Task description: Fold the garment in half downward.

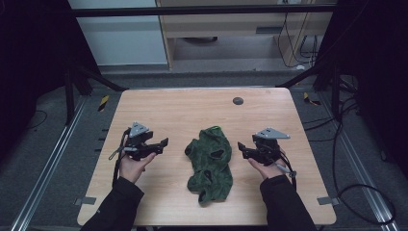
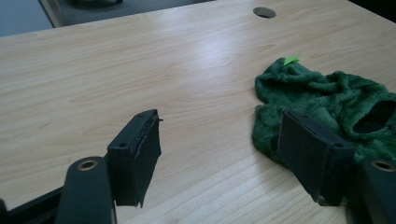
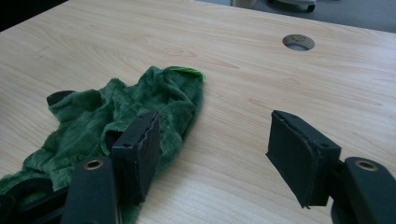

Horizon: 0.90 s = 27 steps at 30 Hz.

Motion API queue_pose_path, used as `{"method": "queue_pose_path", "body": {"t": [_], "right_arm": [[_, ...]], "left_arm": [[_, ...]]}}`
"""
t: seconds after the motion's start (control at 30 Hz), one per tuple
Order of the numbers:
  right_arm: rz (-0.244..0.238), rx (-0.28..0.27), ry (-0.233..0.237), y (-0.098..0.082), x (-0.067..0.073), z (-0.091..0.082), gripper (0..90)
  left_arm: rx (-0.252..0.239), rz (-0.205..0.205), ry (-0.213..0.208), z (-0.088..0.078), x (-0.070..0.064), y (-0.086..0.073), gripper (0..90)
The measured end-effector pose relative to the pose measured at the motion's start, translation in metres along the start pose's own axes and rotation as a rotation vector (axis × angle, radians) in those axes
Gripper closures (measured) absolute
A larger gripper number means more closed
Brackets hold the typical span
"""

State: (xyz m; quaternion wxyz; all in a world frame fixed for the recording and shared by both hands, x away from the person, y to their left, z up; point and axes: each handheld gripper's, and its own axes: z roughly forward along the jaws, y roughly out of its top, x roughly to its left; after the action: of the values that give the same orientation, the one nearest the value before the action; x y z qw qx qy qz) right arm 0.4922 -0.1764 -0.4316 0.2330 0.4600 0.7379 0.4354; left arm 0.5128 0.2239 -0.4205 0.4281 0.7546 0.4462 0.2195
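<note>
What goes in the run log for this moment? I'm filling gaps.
left gripper: open, empty | right gripper: open, empty | green cloth: crumpled between them on table

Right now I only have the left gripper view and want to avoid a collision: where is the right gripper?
Observer: The right gripper hovers across the green cloth from the left gripper, pointing at the cloth.
Operator: Is it holding the cloth?
Observer: No, its jaws stand open with bare table between them.
Operator: How far does the cloth run toward me?
Observer: In the high view it lies as a long heap, ending short of the table's near edge.
</note>
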Motion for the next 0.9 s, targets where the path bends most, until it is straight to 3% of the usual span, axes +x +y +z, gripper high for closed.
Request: {"method": "queue_pose_path", "body": {"t": [0.5, 0.9], "right_arm": [[0.005, 0.021, 0.031, 0.01, 0.004, 0.022, 36.3], [0.017, 0.034, 0.042, 0.016, 0.005, 0.037, 42.0]], "left_arm": [[0.031, 0.035, -0.058, 0.035, -0.022, 0.015, 32.1], [0.051, 0.053, -0.079, 0.057, -0.033, 0.021, 35.2]]}}
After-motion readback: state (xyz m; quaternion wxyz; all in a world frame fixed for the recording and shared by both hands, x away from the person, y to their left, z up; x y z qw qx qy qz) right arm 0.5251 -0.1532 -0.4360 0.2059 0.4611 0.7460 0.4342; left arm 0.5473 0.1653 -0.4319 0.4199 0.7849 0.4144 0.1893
